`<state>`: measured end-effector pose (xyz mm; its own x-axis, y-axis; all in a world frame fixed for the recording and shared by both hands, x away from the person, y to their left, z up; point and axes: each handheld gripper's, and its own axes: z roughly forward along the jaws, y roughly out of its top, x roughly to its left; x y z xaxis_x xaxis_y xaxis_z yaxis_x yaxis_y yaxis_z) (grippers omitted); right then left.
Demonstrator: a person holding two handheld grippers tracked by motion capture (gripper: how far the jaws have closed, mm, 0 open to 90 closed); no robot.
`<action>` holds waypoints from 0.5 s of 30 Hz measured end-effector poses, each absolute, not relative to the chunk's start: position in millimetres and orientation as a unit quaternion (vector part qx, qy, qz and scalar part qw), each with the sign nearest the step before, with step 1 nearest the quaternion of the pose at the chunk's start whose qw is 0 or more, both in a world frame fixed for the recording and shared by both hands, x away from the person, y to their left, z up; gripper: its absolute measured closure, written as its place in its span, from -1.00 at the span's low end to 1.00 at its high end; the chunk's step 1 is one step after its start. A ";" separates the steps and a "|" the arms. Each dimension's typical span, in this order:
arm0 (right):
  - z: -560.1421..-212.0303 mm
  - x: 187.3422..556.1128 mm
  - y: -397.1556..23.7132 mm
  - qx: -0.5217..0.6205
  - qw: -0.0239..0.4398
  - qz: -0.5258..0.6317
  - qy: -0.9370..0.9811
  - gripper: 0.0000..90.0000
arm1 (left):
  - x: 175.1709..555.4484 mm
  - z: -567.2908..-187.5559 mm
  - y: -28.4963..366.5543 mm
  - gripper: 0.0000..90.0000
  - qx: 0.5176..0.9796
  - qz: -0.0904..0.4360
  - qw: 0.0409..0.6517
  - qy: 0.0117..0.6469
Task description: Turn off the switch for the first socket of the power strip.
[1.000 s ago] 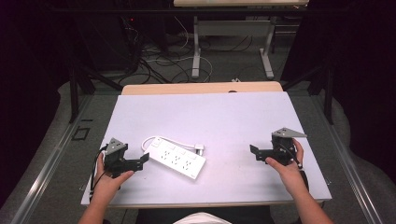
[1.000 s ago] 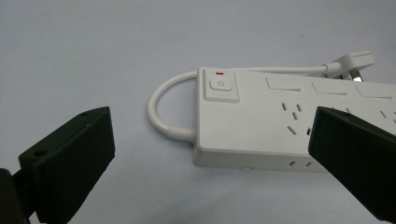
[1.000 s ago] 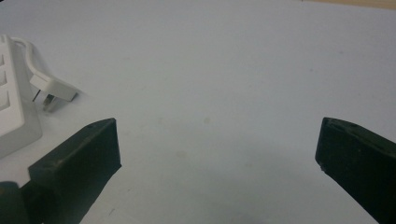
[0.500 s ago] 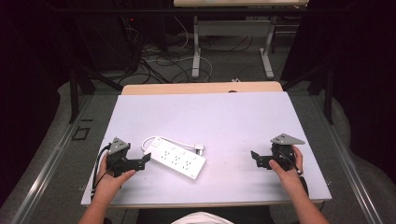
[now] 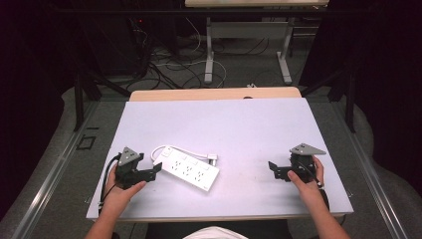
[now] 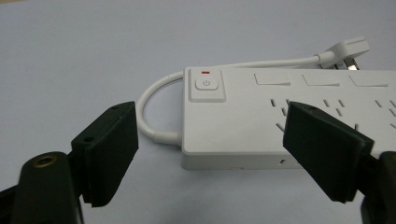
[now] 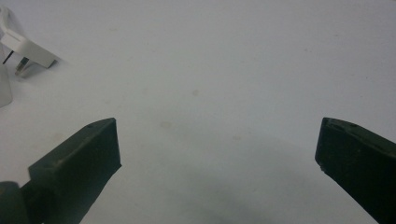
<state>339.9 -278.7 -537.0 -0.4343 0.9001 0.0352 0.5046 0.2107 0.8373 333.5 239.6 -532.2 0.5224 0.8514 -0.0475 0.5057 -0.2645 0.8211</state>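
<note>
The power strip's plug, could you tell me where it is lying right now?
In the high view the plug lies on the white table, just behind the power strip, left of centre and nearer the left gripper.

Pale lavender-grey flat bench. White plastic power strip, red mark above its switch; white cord and plug. Matt black two-jawed tools, grey top plates.

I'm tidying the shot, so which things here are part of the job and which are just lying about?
Likely in play: power strip, its plug, left gripper, right gripper, white table.
Just lying about: floor cables, wooden table behind.
</note>
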 end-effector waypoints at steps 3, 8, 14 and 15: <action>-537.5 339.6 -278.3 0.475 0.236 0.411 0.741 -1.00 | 332.0 -532.0 237.7 -0.43 0.769 0.210 0.413 0.441; -538.5 340.9 -277.0 0.474 0.236 0.412 0.742 -1.00 | 330.4 -531.8 235.3 -0.30 0.774 0.211 0.406 0.437; -540.5 341.5 -276.4 0.471 0.232 0.411 0.746 -1.00 | 329.9 -531.2 231.1 -0.24 0.778 0.212 0.403 0.432; -540.6 341.5 -276.3 0.472 0.231 0.410 0.745 -1.00 | 329.9 -531.1 230.4 -0.24 0.778 0.219 0.403 0.429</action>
<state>341.5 -276.3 -540.6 -0.4473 0.8934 0.0421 0.5137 0.2181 0.8298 329.9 230.4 -531.1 0.5356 0.8444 -0.0042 0.4910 -0.3074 0.8151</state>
